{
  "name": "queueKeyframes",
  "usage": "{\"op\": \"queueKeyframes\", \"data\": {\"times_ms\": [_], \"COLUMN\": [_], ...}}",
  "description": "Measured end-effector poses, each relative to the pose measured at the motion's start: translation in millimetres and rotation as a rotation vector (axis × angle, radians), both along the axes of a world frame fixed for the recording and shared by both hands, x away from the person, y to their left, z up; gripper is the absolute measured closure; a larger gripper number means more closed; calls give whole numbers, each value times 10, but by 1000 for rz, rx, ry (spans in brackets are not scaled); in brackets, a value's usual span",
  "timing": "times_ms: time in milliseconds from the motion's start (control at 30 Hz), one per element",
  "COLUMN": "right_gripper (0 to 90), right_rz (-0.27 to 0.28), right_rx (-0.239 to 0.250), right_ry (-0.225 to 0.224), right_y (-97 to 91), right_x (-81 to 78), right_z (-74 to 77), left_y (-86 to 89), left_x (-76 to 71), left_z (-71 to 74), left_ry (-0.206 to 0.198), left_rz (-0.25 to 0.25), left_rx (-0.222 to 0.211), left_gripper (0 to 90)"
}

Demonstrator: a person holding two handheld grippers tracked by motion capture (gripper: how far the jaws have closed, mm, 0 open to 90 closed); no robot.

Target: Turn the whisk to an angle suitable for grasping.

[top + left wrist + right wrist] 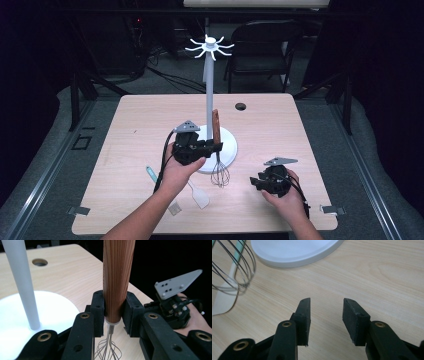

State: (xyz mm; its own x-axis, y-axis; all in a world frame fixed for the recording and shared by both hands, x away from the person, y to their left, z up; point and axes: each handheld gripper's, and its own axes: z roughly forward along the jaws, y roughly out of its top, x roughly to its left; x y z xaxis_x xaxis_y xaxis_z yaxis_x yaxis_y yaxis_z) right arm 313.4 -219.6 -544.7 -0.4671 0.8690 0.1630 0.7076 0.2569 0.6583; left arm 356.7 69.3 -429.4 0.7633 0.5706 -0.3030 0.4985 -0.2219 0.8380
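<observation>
A whisk with a wooden handle (pixel 216 125) stands upright, its wire head (pixel 220 175) hanging just above the table beside the white stand's base (pixel 229 145). My left gripper (pixel 212 146) is shut on the lower end of the handle (pixel 117 277), with both pads pressed against the wood. The stand's pole (pixel 22 285) rises just left of it, topped by a ring of hooks (pixel 210 47). My right gripper (pixel 257 182) is low over the table to the right, open, with bare wood between its fingers (pixel 303 315). The whisk's wires (pixel 253 263) show at the upper left of the right gripper view.
A white spatula (pixel 199 196) and a teal-handled utensil (pixel 150 173) lie on the table under my left forearm. A small metal piece (pixel 174 207) sits near the front edge. A cable hole (pixel 240 106) is at the table's far side, and a chair (pixel 265 45) stands beyond it.
</observation>
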Motion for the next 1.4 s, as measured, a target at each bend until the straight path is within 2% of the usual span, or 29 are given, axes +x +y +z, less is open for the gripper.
{"op": "queueKeyframes", "data": {"times_ms": [100, 233, 400, 600, 667, 700, 767, 833, 1167, 1200, 1267, 1300, 1400], "right_gripper": [572, 565, 561, 562, 563, 562, 563, 563, 563, 563, 563, 563, 563], "right_rz": [-4, -4, -4, -1, -3, 8, -6, 0, 3, 11, 12, 3, 3], "right_rx": [-1, -3, 7, 10, 13, -35, 30, 19, 12, -21, -19, 12, 11], "right_ry": [7, 8, 11, 28, 30, 37, 35, 36, 39, 45, 42, 35, 35], "right_y": [-6, -13, -10, -18, -19, -41, -11, -17, -12, -27, -26, -8, -7], "right_x": [10, 16, 23, 47, 48, 51, 46, 46, 37, 37, 34, 31, 28], "right_z": [-44, -63, -82, -121, -124, -100, -136, -136, -154, -136, -140, -161, -163], "left_y": [12, 28, 31, 12, 15, 19, 26, 34, 51, 60, 72, 80, 84], "left_x": [37, 98, 169, 256, 297, 319, 360, 399, 489, 501, 527, 539, 566], "left_z": [134, 310, 488, 772, 863, 906, 970, 1035, 1169, 1171, 1159, 1154, 1144], "left_ry": [-27, -57, -67, -101, -99, -95, -90, -83, -70, -64, -54, -52, -49], "left_rz": [1, -9, -23, -47, -58, -65, -78, -87, -108, -105, -103, -103, -110], "left_rx": [12, 6, 5, -5, -23, -33, -49, -59, -102, -100, -113, -116, -124], "left_gripper": [727, 727, 727, 727, 727, 727, 727, 727, 728, 728, 728, 728, 728]}}
